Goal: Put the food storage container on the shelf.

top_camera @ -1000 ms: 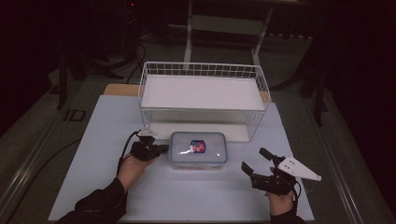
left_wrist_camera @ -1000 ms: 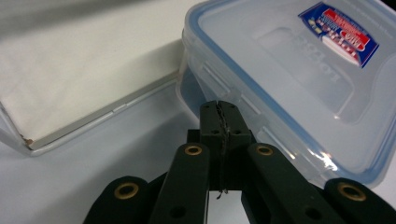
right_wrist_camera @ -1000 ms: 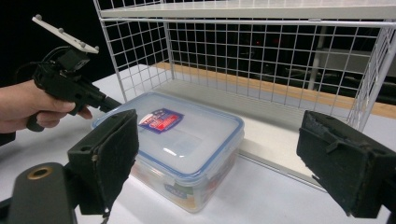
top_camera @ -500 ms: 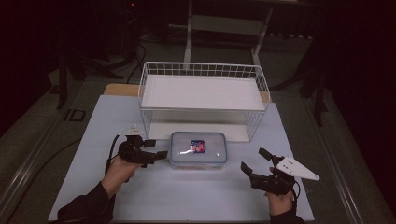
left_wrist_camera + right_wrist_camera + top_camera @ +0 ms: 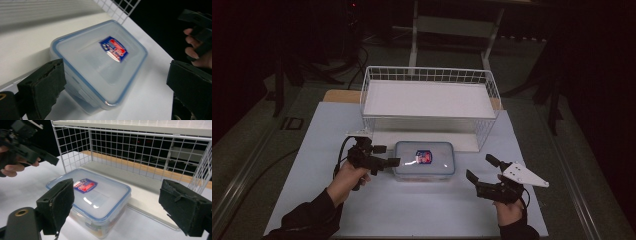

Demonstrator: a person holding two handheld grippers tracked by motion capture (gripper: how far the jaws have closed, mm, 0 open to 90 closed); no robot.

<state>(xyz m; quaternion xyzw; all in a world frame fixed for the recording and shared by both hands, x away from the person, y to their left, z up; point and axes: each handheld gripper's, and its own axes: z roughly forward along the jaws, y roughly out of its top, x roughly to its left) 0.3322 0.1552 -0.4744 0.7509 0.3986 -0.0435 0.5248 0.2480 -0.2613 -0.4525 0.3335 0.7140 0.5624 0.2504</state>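
Note:
A clear plastic container (image 5: 424, 160) with a blue-rimmed lid and a red-and-blue label lies flat on the white table, just in front of the wire basket. My left gripper (image 5: 388, 155) is open at the container's left end, its near jaw tip close to the lid's edge. In the left gripper view the container (image 5: 100, 65) lies between the spread jaws of that gripper (image 5: 117, 85). My right gripper (image 5: 479, 167) is open, a short way right of the container and apart from it. The right gripper view has the container (image 5: 92, 197) ahead of its wide jaws (image 5: 121, 206).
A white wire basket (image 5: 427, 125) with a white board across it stands right behind the container, on a pale base slab (image 5: 147, 195). The left hand and its gripper (image 5: 27, 147) are at the upper left of the right gripper view. The table's front edge (image 5: 412, 232) is near the forearms.
The left hand drew back a little to the left, then came in again with its gripper pointed at the container's left end. The right gripper has hardly moved.

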